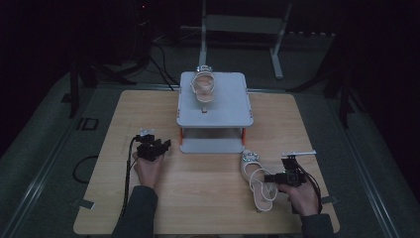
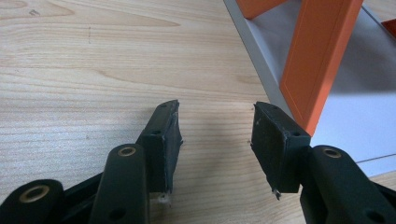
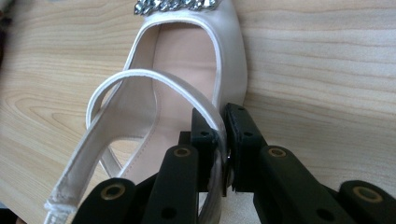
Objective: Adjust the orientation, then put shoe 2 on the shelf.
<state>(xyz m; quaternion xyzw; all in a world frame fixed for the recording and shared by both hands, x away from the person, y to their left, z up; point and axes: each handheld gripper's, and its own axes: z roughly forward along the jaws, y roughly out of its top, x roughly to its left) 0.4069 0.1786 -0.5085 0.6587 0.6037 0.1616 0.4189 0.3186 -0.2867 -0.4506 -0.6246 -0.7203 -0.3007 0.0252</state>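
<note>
**Sandal pinched at its side wall, ready to be lifted**

A pale heeled sandal is seen lying on the wooden worktop, in front of and to the right of the grey two-tier rack, with its jewelled toe pointed toward the rack. Its twin is already placed on the rack's top tier.

The right gripper is pressed together on the sandal's upper edge, where the strap joins the side wall beside the insole. The thin wall is pinched between the two pads. The left gripper is held half spread above bare worktop near an orange leg of the rack, with nothing between its pads.

The sandal is judged to be light, so little force should be needed. The satin-like upper is probably smooth and a little slippery, and the thin wall is likely to flex under load. The strap is soft and is better left alone, since it would fold and let the shoe swing. The heel end is expected to hang lower once the shoe is raised. The jewelled trim is best kept away from the pads, as the stones could be knocked loose.
</note>
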